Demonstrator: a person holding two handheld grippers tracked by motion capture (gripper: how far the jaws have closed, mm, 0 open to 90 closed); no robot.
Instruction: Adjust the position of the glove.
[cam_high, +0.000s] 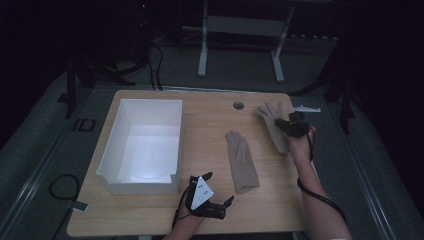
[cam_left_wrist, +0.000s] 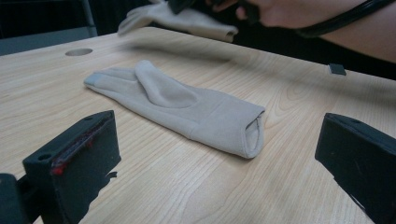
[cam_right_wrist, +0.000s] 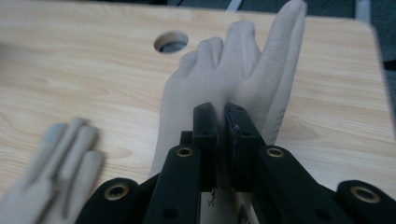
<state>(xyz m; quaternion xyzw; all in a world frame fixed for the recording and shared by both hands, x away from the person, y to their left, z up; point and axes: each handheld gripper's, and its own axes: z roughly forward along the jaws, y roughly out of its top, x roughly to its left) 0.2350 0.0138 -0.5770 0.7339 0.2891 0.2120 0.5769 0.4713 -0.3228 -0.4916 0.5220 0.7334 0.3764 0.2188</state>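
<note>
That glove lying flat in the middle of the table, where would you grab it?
Probably the cuff of the flat glove: its open hem stands slightly up off the table and faces the open left gripper, which could come in low from that end.

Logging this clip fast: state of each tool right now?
Left tool: open, holding nothing.
Right tool: closed on the far glove.

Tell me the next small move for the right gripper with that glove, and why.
Probably lift the held glove clear and carry it toward the white box. The right gripper is shut on the glove's fabric, with the fingers hanging free ahead of it, so the grasp looks made. The box stands open on the table's left, and the other glove lies flat in between, so pass above it.
</note>
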